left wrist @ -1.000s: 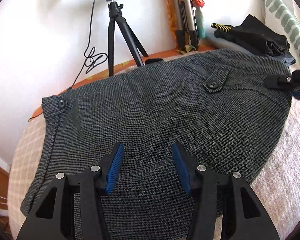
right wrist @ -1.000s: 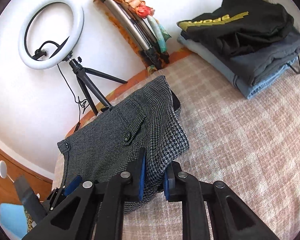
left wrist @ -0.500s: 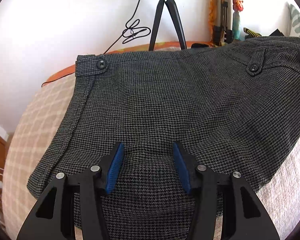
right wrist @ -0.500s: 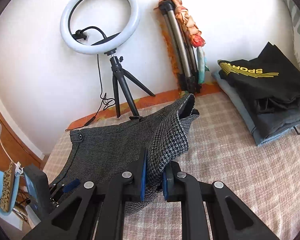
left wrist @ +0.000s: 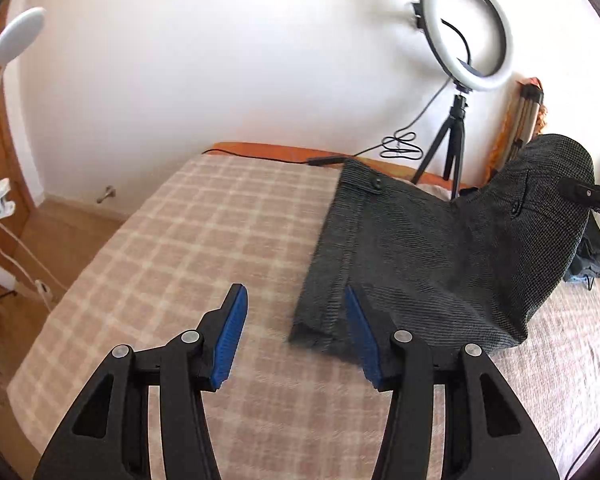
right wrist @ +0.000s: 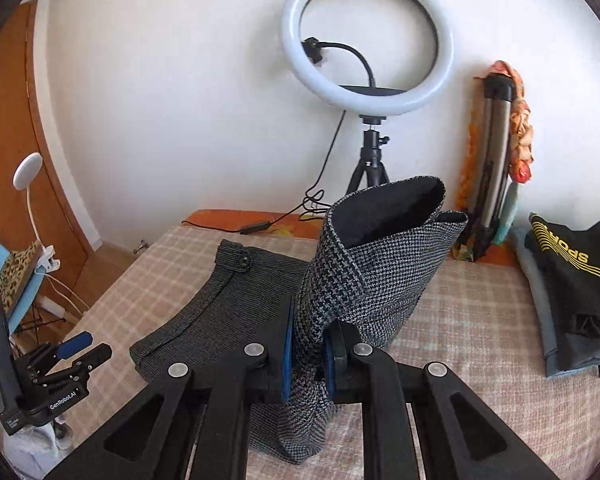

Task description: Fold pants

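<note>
Now the pants [left wrist: 428, 248] lie on the bed [left wrist: 172, 264], near the wall. They are made of thick grey cloth with a tiny black-and-white check pattern, and small round buttons sit on the waist. The bed cover is soft and fuzzy, with pink and cream squares. The flat part of the pants runs long from the wall end toward the cameras, with the waist at the far end. One side stands up in a curved fold, and its dark inside shows at the top.

The right gripper [right wrist: 309, 354] is pinched tight on that raised fold. The left gripper [left wrist: 296, 340] has its blue ribbed pads spread wide with nothing between them, over the bed by the pants' near corner. A round white ring light [right wrist: 366, 46] stands on a black stand by the wall. Folded clothes [right wrist: 572, 284] sit on the bed's right side.
</note>
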`<state>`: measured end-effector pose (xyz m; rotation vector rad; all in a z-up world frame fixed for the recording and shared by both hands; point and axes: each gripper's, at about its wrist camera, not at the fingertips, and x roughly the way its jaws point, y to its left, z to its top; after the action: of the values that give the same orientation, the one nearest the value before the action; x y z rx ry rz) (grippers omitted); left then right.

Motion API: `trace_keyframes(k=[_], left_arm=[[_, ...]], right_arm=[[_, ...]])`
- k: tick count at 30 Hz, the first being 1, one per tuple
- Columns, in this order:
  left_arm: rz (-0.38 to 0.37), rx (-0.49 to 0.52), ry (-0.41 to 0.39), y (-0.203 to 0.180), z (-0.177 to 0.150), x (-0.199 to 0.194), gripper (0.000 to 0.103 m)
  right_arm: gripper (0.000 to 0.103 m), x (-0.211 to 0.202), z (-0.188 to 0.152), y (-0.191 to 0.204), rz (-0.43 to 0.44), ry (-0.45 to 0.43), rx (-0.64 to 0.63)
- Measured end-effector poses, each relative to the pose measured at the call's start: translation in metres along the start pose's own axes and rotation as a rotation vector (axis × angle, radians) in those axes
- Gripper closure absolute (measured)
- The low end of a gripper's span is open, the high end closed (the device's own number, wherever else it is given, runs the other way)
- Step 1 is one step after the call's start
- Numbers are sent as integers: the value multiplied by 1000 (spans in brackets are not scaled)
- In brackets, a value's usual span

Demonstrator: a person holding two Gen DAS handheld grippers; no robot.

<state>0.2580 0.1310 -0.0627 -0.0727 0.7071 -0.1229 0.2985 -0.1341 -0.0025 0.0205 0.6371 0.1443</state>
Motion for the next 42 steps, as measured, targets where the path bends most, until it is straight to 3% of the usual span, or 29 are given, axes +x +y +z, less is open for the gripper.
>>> trace_keyframes(k=[5,11,16,23,26,28,31,35,38,42], left_arm=[[52,-80,-4,48,-18,-21,52],[91,-100,-1,79,-33,-42,52],[109,-97,-18,91,-34,-55,52],[98,-87,-29,90,-33,-57,52],[80,-89,-28,85,-30,-54,52],[62,-92,-25,80,-29,-51,52],[29,-86,-15,67,-25,-46,52],[-46,-87,4,46,-21,-40,42],[-126,-141,39,35,-16,-31,32],[-233,-248,110,23,-10,-10,31]], right_arm=[[93,37,1,79,46,54,-168],[94,96,-27,163,60,164,-356],[94,126,-45,187,49,215,-419],[93,142,-49,186,109,259,-416],[76,133,-46,179,192,251,-390],[58,120,-38,167,262,233,-323],[43,98,-23,143,317,194,-229],[33,75,-9,103,309,151,-168],[25,66,-4,65,304,147,-93],[19,68,-3,17,305,180,-7]])
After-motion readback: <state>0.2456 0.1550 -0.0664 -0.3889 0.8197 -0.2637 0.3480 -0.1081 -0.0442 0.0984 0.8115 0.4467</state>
